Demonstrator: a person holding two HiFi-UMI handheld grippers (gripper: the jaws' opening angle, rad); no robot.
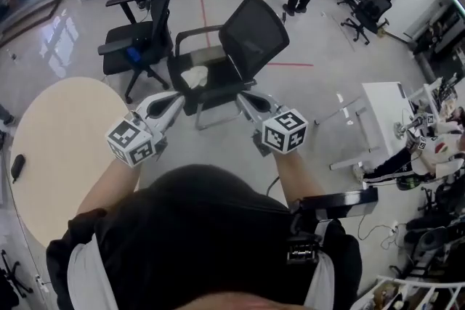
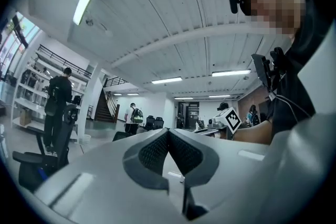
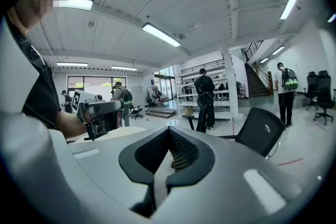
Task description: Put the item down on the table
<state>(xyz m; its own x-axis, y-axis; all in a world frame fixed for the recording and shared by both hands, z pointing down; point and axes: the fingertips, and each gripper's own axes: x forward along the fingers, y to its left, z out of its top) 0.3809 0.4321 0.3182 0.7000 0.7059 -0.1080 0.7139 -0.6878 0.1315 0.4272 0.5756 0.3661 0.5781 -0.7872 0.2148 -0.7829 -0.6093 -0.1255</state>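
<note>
Left gripper (image 1: 173,102): jaws pressed together, tips meeting, nothing between them; right gripper (image 1: 245,99): jaws likewise drawn fully together, nothing between them; the two are held side by side, both pointing ahead, roughly level.

White crumpled item (image 1: 194,75): lies on the seat of the black mesh-backed office chair (image 1: 251,36); it is ahead of both gripper tips, nearer the left gripper's, and touched by neither; material cannot be told.

Round pale beige table (image 1: 58,149): to the left of the left gripper, its edge passing under that forearm; the item is not on it; a small dark oval object (image 1: 17,167) sits near the table's far left rim, well apart from both grippers.

Second black swivel chair (image 1: 142,40): ahead and left of the left gripper, beside the mesh-backed one.

White rectangular desk (image 1: 385,112): right of the right gripper, well apart.
</note>
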